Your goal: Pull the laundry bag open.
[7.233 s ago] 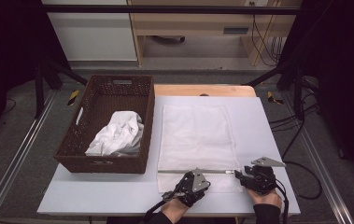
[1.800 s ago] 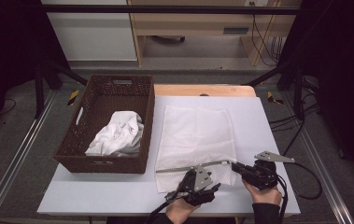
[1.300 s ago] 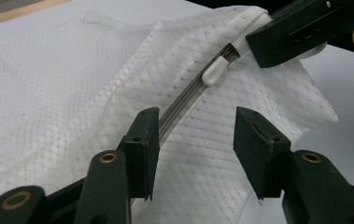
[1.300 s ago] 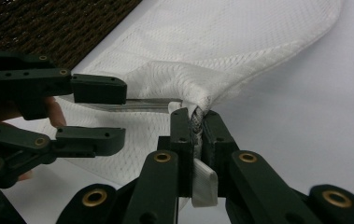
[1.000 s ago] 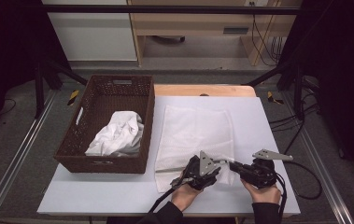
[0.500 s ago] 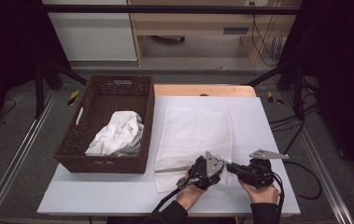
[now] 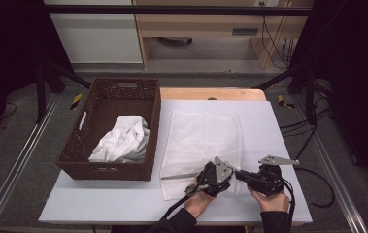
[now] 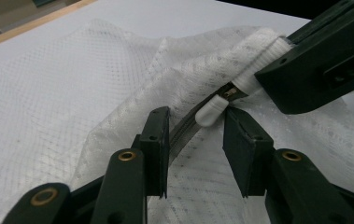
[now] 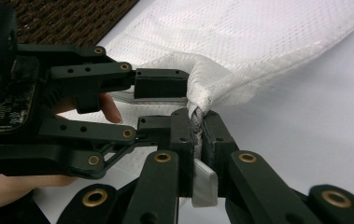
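A white mesh bag (image 7: 201, 136) lies flat on the table, its grey zipper (image 7: 181, 176) running along the near edge. My right gripper (image 9: 197, 123) is shut on the bag's near right corner at the end of the zipper and holds it slightly off the table. My left gripper (image 8: 195, 140) faces it tip to tip, open. The white zipper pull (image 8: 210, 110) and the zipper tape sit between its jaws with a gap on the left side. In the high view both grippers meet at the bag's near right corner (image 7: 236, 172).
A dark wicker basket (image 7: 79, 145) stands to the left of the bag with a crumpled white cloth (image 7: 123, 138) in it. The white table (image 7: 278, 131) has bare surface to the right of the bag. Cables trail from both grippers at the near edge.
The left gripper has moved from the near table edge up and to the right, to the right gripper's tips. The bag's near right corner has come off the table. The right gripper has stayed put.
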